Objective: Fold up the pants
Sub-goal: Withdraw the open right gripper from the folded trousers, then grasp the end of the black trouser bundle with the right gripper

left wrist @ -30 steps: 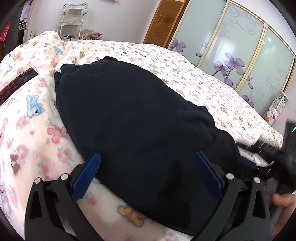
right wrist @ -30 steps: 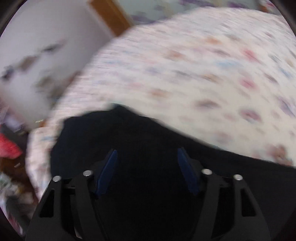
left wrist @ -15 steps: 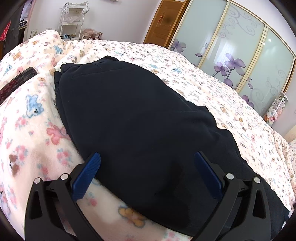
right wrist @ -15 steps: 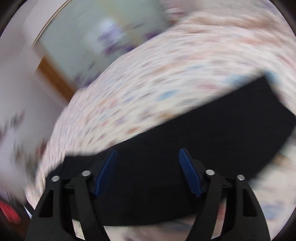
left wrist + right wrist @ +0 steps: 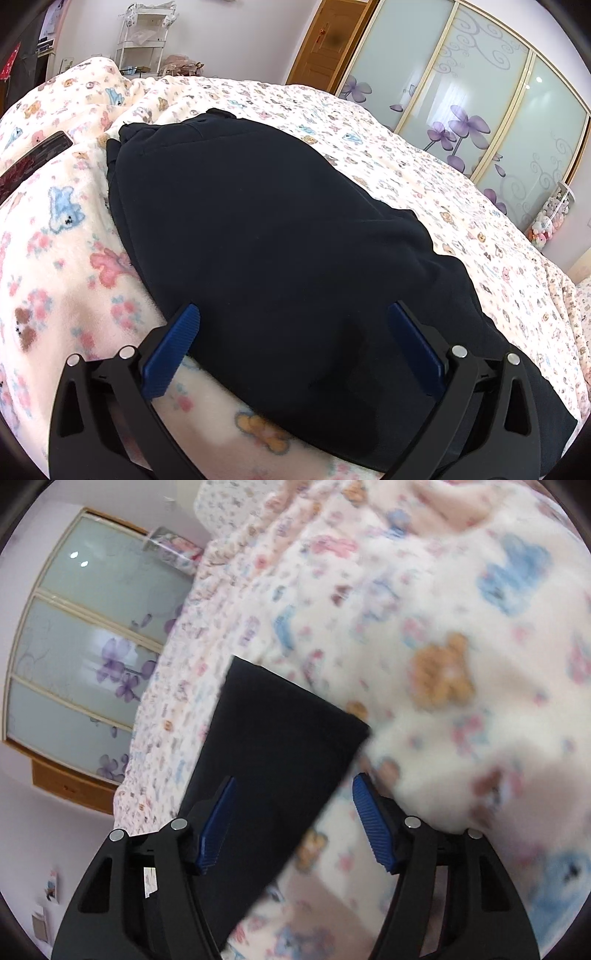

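Note:
Dark navy pants (image 5: 258, 229) lie lengthwise on a fleece bedspread with a bear print (image 5: 55, 258), waistband at the far end. My left gripper (image 5: 293, 308) hovers open over the near part of the pants, its blue pads wide apart with nothing pressed between them. In the right wrist view the squared-off leg end of the pants (image 5: 280, 720) runs up from between the fingers. My right gripper (image 5: 295, 779) hangs just above that leg end. Its jaws are closing, with the cloth lying under the gap and the pads not pressing on it.
A flat dark object (image 5: 33, 158) lies on the bedspread at the left. Sliding glass wardrobe doors with purple flowers (image 5: 480, 92) stand beyond the bed, next to a wooden door (image 5: 325, 40). A white shelf rack (image 5: 142, 40) is in the far corner.
The right gripper has swept along the pants to the leg end, rolled, left the left wrist view, and its jaws now stand wider. The left gripper has kept still.

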A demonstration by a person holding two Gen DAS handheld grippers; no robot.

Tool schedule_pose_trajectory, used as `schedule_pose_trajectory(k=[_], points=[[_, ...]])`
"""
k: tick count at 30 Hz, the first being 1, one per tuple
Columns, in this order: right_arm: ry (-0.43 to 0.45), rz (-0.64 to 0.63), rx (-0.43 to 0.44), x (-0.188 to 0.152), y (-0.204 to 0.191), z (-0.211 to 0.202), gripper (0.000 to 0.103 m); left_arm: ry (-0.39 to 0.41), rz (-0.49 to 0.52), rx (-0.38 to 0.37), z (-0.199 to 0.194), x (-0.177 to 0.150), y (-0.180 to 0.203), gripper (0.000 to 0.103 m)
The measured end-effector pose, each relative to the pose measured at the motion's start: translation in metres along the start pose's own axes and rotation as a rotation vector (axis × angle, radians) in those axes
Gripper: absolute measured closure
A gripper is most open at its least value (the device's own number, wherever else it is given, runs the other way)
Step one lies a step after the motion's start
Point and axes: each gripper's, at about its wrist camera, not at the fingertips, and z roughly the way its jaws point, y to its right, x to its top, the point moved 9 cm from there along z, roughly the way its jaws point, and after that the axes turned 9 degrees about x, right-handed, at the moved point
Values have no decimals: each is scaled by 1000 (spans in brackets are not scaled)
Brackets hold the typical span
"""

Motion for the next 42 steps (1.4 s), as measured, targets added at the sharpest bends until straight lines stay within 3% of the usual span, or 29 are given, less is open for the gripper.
schedule_pose_trajectory(k=[4,6,10,16,26,27,30,32,37,42], points=[[47,-22,-22,9,2,-8,36,0,0,0,0,0,0,2],[71,-123,-23,11,-7,-12,36,0,2,4,0,0,0,2],[-8,-39,-127,4,22,0,41,0,0,0,0,0,0,2],[25,11,-38,11,25,1,40,0,-2,-2,1,-1,-1,2],[26,23,-66,11,29,6,41,-1,-2,0,1,-1,0,2],[18,21,-56,10,28,8,45,-2,-1,1,1,-1,0,2],[22,13,-61,11,32,7,72,-1,-3,-2,1,-1,0,2],[50,45,6,15,32,2,84,-2,-5,-5,1,0,-1,2],[100,-20,83,18,6,-13,92,-3,-8,-8,0,0,-2,2],[93,-170,244,4,-77,-23,92,-4,-13,-13,-1,0,-2,2]])
